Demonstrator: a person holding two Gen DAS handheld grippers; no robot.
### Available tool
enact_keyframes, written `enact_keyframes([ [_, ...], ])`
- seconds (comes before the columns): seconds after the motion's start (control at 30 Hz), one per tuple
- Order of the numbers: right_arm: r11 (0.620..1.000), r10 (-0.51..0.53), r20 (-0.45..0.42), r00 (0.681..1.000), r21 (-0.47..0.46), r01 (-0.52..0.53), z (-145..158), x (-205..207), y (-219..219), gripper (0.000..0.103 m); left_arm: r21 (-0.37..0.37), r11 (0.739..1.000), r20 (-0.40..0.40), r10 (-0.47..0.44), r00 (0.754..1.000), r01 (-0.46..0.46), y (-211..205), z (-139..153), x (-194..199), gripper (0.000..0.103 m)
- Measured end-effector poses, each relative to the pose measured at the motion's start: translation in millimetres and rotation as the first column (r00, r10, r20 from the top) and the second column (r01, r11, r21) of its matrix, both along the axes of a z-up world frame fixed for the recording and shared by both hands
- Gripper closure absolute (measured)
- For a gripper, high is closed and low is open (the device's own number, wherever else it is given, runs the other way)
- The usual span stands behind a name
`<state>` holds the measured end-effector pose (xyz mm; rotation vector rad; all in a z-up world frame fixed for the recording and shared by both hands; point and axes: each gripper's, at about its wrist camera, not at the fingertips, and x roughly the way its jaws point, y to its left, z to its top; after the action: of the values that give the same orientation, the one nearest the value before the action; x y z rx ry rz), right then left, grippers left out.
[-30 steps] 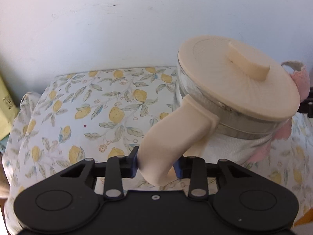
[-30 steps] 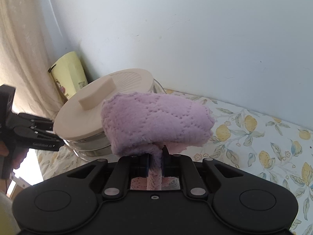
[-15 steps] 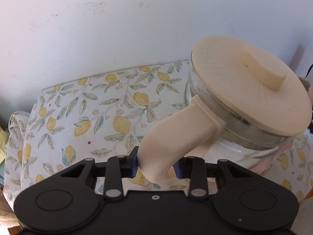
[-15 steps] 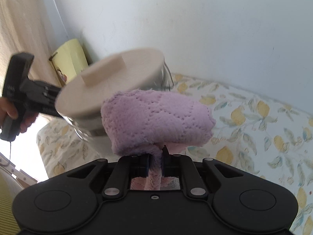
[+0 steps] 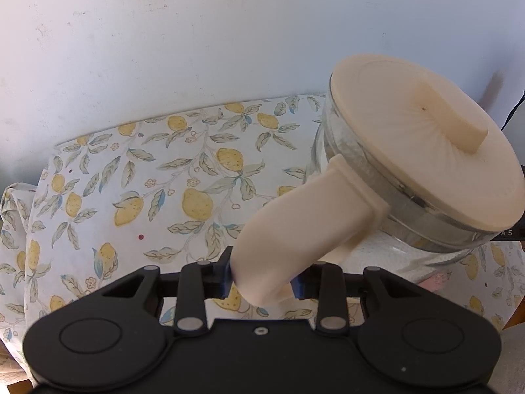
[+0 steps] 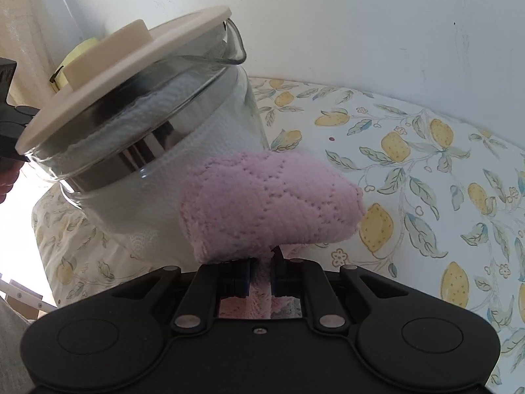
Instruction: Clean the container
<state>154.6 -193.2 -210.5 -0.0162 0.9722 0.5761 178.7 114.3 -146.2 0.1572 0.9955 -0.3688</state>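
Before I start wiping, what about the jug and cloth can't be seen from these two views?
- Jug base: in the right wrist view, hidden behind the cloth; in the left wrist view, behind the handle and lid.
- Whether the cloth touches the glass: cannot tell; it overlaps the jug.
- Jug contents: only white paper shows through the glass.
- Yellow thing behind the lid: mostly covered.
- Left gripper: cut off by the left edge.

We see a plain white wall [image 5: 203,39] behind a table covered with a lemon-print tablecloth [image 6: 426,151]. At left hangs perhaps a beige curtain [image 6: 23,29], in bright daylight.
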Motion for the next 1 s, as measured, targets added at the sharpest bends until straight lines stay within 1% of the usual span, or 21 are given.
enact_keyframes([
  [0.17, 1.000, -0.008, 0.022, 1.000, 0.006, 0.008, 14, -1, -1, 0.090, -0.008, 1.000, 0.003, -0.002, 1.000, 0.002, 1, -1, 0, 0.070],
  [0.33, 0.996, -0.037, 0.065, 0.997, 0.085, 0.031, 39, 3, -17, 0.090, -0.013, 1.000, 0.004, -0.010, 1.000, 0.010, 2, -1, 0, 0.070],
  [0.47, 0.994, -0.043, 0.092, 0.995, 0.105, 0.033, 52, 12, -20, 0.090, -0.013, 1.000, 0.003, -0.016, 1.000, 0.016, 1, -1, 0, 0.070],
  [0.57, 0.996, -0.026, 0.099, 0.995, 0.082, 0.017, 51, 18, -17, 0.090, -0.014, 1.000, 0.000, -0.020, 1.000, 0.020, 1, -1, 1, 0.070],
  [0.73, 0.997, -0.025, 0.082, 0.996, 0.079, 0.019, 44, 23, -15, 0.088, -0.014, 1.000, -0.004, -0.027, 1.000, 0.027, 2, -1, 1, 0.070],
  [0.83, 0.997, -0.032, 0.067, 0.997, 0.077, 0.027, 39, 24, -16, 0.088, -0.017, 1.000, -0.007, -0.017, 1.000, 0.017, 0, 0, 2, 0.070],
  [1.0, 0.996, -0.043, 0.028, 0.999, 0.080, 0.040, 24, 29, -15, 0.088, -0.018, 0.999, -0.013, -0.026, 1.000, 0.026, 1, 0, 3, 0.070],
])
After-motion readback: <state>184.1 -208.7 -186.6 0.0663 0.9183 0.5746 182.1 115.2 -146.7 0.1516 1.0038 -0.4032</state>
